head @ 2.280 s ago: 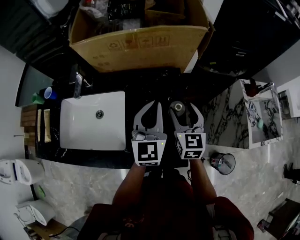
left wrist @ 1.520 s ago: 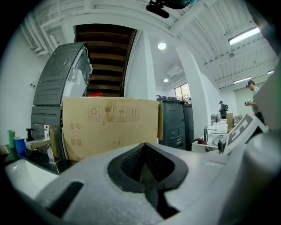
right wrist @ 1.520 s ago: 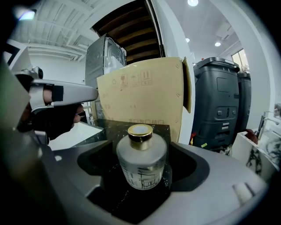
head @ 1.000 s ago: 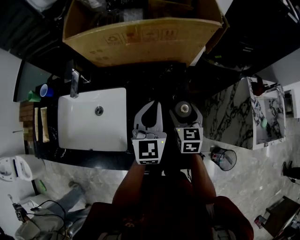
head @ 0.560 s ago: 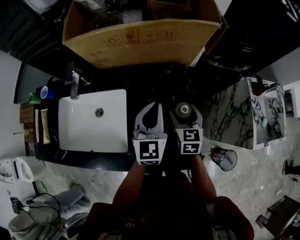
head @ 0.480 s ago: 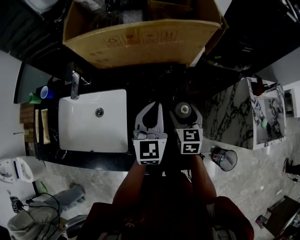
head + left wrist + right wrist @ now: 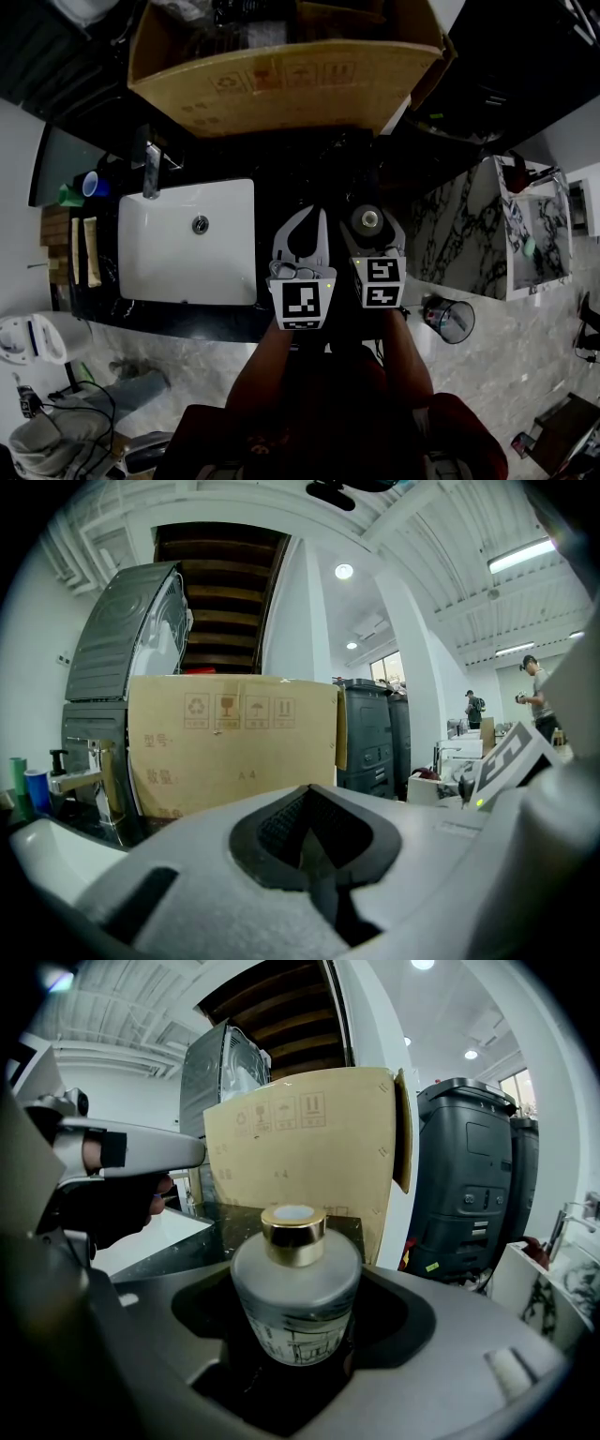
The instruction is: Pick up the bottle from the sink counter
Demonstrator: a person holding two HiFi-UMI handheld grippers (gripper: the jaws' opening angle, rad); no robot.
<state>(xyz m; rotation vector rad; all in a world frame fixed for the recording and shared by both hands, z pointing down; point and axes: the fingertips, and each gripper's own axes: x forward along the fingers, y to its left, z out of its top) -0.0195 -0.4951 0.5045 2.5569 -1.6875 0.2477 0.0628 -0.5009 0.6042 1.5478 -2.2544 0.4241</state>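
Right gripper view is showing your right gripper (image 7: 296,1283) clamping the frosted bottle (image 7: 295,1327), with the grey jaw tips pressing on its rounded sides below the gold cap (image 7: 293,1234). In the head view the bottle is standing upright between those jaws over the dark counter (image 7: 309,169), just right of the white sink (image 7: 169,274) and in front of the cardboard box (image 7: 281,84). Neither view is showing whether its base is touching the counter. Your left gripper (image 7: 309,789) is hovering just beside the right one, near the sink's right edge, and its jaws are clenching together on nothing. A faucet (image 7: 152,169) is standing at the sink's far left corner.
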